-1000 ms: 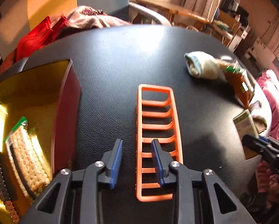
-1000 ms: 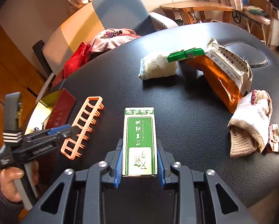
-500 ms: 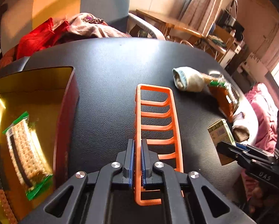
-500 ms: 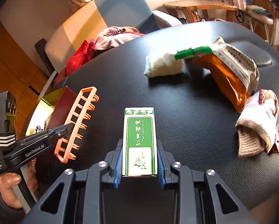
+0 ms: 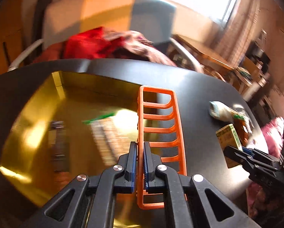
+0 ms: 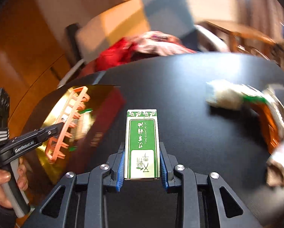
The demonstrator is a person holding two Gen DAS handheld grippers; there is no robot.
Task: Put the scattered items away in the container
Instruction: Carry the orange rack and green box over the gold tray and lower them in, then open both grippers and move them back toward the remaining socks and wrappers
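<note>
Your left gripper (image 5: 140, 163) has clamped the one orange rack (image 5: 161, 125) and lifted it over the gold box (image 5: 37, 117); your right gripper (image 6: 142, 163) holds one green carton (image 6: 142, 142). Blurry beyond: perhaps two socks.

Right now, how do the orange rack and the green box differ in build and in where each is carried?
The orange rack is an open plastic lattice; the green essential-oil box is a solid printed carton. The rack hangs over the gold-lined container; the box is above bare black table. The left tool pinches one thin rail; the right tool spans the box's width. Both are gripped.
</note>
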